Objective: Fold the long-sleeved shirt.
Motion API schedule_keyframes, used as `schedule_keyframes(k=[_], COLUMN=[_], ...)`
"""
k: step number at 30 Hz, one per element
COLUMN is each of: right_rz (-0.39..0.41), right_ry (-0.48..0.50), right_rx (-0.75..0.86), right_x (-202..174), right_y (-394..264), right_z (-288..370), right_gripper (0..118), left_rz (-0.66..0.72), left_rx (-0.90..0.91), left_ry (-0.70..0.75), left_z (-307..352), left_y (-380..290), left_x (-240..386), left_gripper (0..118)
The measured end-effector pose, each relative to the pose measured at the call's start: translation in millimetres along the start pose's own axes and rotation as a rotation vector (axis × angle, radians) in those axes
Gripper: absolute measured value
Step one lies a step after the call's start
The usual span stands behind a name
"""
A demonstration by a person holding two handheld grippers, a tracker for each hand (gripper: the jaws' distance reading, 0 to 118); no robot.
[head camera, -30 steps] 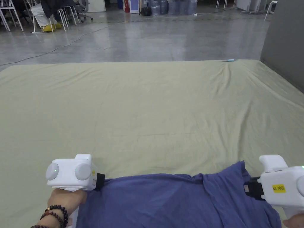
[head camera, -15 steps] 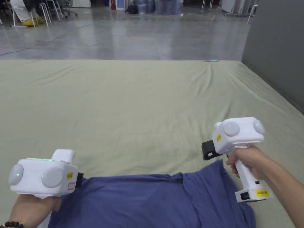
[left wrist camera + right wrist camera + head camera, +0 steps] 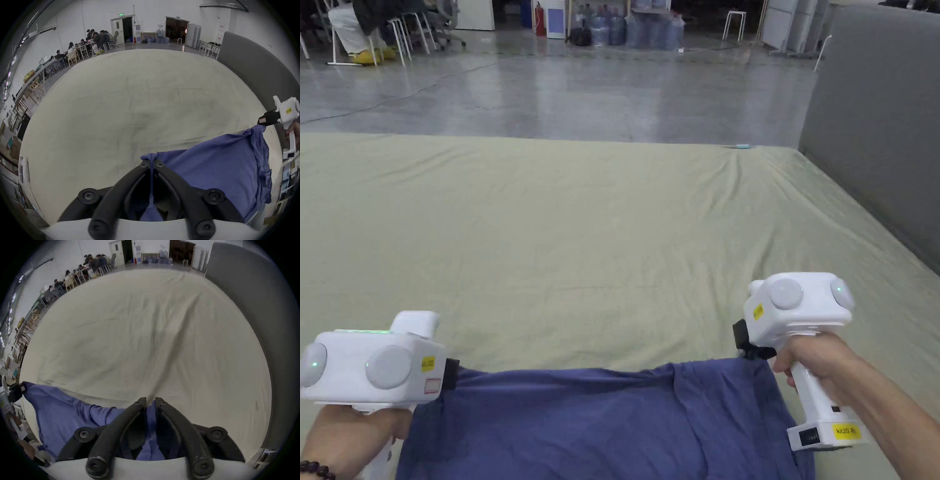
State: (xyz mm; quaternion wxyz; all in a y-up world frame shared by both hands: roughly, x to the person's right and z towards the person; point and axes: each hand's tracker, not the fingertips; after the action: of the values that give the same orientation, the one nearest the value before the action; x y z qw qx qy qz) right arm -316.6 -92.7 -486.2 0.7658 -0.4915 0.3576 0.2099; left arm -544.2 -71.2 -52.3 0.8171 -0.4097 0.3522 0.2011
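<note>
We are now holding the blue shirt up by its top edge over the near side of the green sheet, the right gripper having re-clamped the corner it was hovering above half a second ago. The left gripper is keeping its jaws closed on the other corner, so we are probably ready to lay it flat.

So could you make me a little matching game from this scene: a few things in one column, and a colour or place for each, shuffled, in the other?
Things:
1. shirt
2. bed sheet
3. left tool
4. partition wall

Descriptions:
A. grey, standing along the right side
B. blue, stretched between the two tools
C. pale green, spread wide and flat
D. shut on one corner of the cloth

Pairs: 1-B, 2-C, 3-D, 4-A
</note>
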Motion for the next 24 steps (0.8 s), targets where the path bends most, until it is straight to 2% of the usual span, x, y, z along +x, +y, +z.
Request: schedule_keyframes(k=[7,11,14,19,22,24], right_rz=[0.057,0.13,0.173,0.214,0.273,0.282], right_ry=[0.087,0.101,0.128,0.129,0.115,0.101], right_rx=[0.154,0.178,0.156,0.02,-0.105,-0.152], right_x=[7.6,13.1,22.0,24.6,28.7,24.1], right_y=[-59.5,-118.3,-167.7,-245.3,-268.0,-279.5], right_z=[102.4,162.5,181.6,167.6,129.9,115.8], right_gripper=[5,5,5,5,5,5], left_rz=[-0.024,-0.035,-0.067,-0.134,-0.148,-0.146], left_rx=[0.076,0.079,0.055,-0.154,-0.221,-0.257], left_ry=[-0.043,-0.06,-0.085,-0.148,-0.148,-0.152], left_z=[81.0,127.2,151.3,144.1,128.4,117.3], left_y=[-37.7,-73.4,-106.2,-161.8,-181.9,-188.8], left_x=[-6.0,-14.3,-16.0,-11.6,-8.5,-9.7], left_gripper=[0,0,0,0,0,0])
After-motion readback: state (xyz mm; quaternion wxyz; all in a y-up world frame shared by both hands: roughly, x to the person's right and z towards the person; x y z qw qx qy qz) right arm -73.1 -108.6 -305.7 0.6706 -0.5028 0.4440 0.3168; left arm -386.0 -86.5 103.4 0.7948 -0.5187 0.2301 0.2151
